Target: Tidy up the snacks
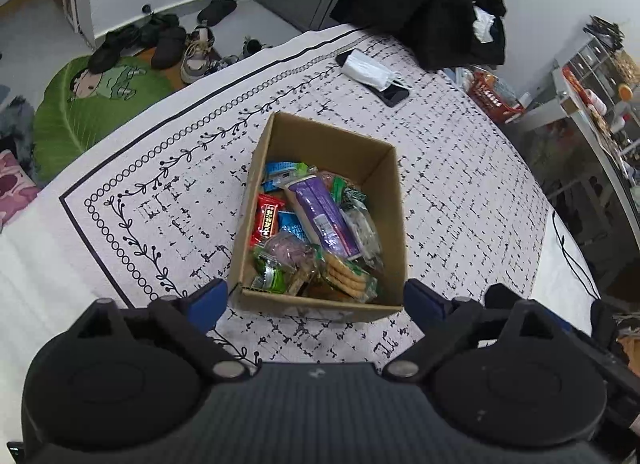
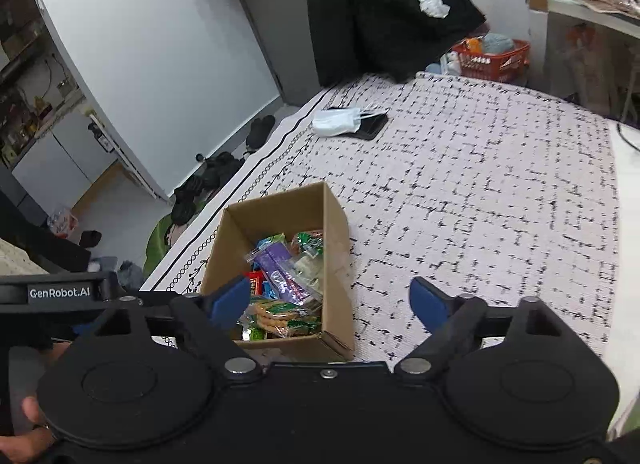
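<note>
Snacks (image 1: 316, 224) fill a cardboard box (image 1: 352, 310) standing on the patterned cloth (image 1: 460, 184) — wrappers purple, red, blue and green, with a sleeve of round biscuits near the front wall. Left gripper (image 1: 316, 298) and right gripper (image 2: 330, 300) both hover above the box with jaws spread wide, nothing between them. Judged near complete: any further tidying is best done by lifting clear without catching the box rim — no loose snack shows on the cloth.
</note>
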`<state>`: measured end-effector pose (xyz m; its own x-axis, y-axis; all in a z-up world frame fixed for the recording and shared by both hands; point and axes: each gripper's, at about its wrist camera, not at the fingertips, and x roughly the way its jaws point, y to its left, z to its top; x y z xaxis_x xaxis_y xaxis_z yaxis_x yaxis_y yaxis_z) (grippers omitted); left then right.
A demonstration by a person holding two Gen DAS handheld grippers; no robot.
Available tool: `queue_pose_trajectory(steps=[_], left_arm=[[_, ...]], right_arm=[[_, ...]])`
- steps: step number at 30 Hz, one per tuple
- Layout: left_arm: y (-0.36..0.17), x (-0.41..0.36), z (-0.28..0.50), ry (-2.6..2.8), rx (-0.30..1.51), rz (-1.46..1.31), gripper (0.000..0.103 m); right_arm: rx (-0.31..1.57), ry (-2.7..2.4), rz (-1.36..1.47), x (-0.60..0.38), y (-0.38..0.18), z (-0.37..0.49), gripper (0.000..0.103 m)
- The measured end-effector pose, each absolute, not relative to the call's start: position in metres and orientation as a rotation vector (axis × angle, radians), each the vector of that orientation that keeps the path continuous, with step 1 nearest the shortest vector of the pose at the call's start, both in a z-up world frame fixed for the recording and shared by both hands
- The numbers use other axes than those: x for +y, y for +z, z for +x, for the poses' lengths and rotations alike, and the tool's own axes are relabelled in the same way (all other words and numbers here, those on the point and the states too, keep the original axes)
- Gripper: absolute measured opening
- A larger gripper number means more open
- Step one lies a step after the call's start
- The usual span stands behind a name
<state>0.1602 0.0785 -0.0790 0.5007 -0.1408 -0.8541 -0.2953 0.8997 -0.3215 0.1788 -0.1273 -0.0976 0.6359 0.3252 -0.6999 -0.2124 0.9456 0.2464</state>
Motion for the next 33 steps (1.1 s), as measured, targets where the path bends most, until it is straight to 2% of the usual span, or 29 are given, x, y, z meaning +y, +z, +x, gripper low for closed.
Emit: queue_pose_trajectory(steps=[4, 6, 33], left_arm=[[-0.068, 0.071, 0.148, 0.087, 1.021, -0.422, 0.103], [-0.062, 0.067, 0.142, 0.077, 1.007, -0.395, 0.103], [-0.022, 0.062, 0.046, 0.061, 0.832, -0.242, 0.103]], right_arm=[[0.807, 0.305, 0.148, -0.139, -0.089, 0.166, 0.099], [0.796, 0.3, 0.141, -0.143, -0.085, 0.158, 0.103], [0.656, 0.302, 0.098, -0.171, -0.04, 0.065, 0.103]])
